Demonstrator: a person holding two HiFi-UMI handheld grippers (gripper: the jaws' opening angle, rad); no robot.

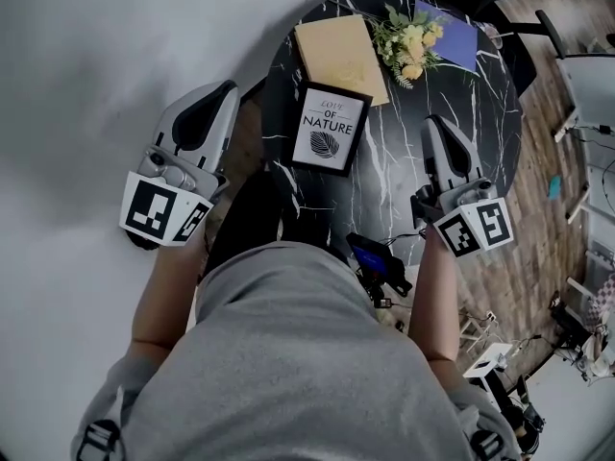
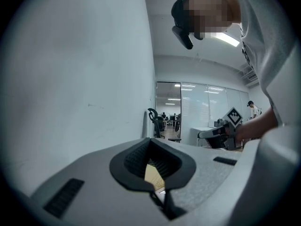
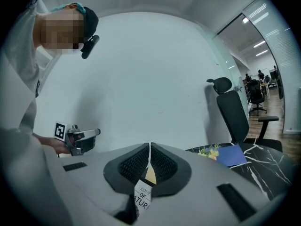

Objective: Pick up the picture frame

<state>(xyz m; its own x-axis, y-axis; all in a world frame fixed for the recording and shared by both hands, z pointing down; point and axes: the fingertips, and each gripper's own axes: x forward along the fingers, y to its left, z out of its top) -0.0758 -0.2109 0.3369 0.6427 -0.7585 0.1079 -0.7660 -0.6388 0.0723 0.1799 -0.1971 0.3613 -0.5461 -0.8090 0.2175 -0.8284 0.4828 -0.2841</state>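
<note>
The black-framed picture (image 1: 327, 129) with a leaf print lies flat on the left part of the round black marble table (image 1: 461, 113). My right gripper (image 1: 434, 123) hovers over the table to the right of the frame, shut and empty. Through the slit under its jaws in the right gripper view (image 3: 149, 146), a strip of the frame (image 3: 142, 196) shows. My left gripper (image 1: 223, 89) hangs off the table's left edge, left of the frame, apparently shut (image 2: 150, 141) with nothing in it.
A tan book (image 1: 341, 58) lies just beyond the frame, touching its far corner. Yellow flowers (image 1: 411, 38) and a blue notebook (image 1: 450, 33) sit at the table's far side. A black office chair (image 3: 230, 112) stands behind the table. A black device (image 1: 375, 262) is at the near edge.
</note>
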